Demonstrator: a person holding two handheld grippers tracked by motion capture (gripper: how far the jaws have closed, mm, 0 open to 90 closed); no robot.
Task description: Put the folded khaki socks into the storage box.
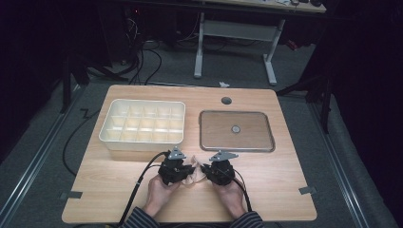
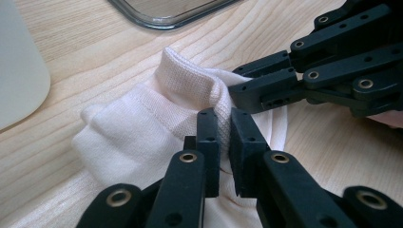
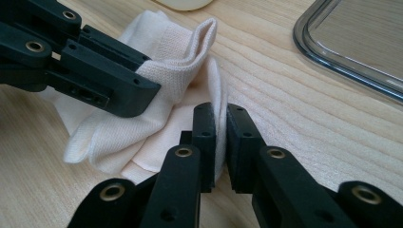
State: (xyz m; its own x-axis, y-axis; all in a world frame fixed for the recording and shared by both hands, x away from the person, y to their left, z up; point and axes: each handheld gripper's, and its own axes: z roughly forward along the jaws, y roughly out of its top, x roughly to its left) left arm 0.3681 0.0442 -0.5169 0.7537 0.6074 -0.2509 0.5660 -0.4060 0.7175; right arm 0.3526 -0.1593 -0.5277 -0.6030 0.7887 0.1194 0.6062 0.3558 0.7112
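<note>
Between both claws: ribbed, crumpled white sock (image 2: 142,128).

Bare table (image 1: 266,180) rightward; divided box (image 1: 142,124), tray (image 1: 236,130) ahead.

Pale pink sock (image 2: 142,133) lying crumpled on wooden table's near edge, ribbed cuff (image 3: 183,45) standing up in fold, thin fabric bunching between two pinch points.

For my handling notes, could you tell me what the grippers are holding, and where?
Both pinch the pale sock: the left gripper on its ribbed cuff, the right gripper on a thin fabric edge.
</note>
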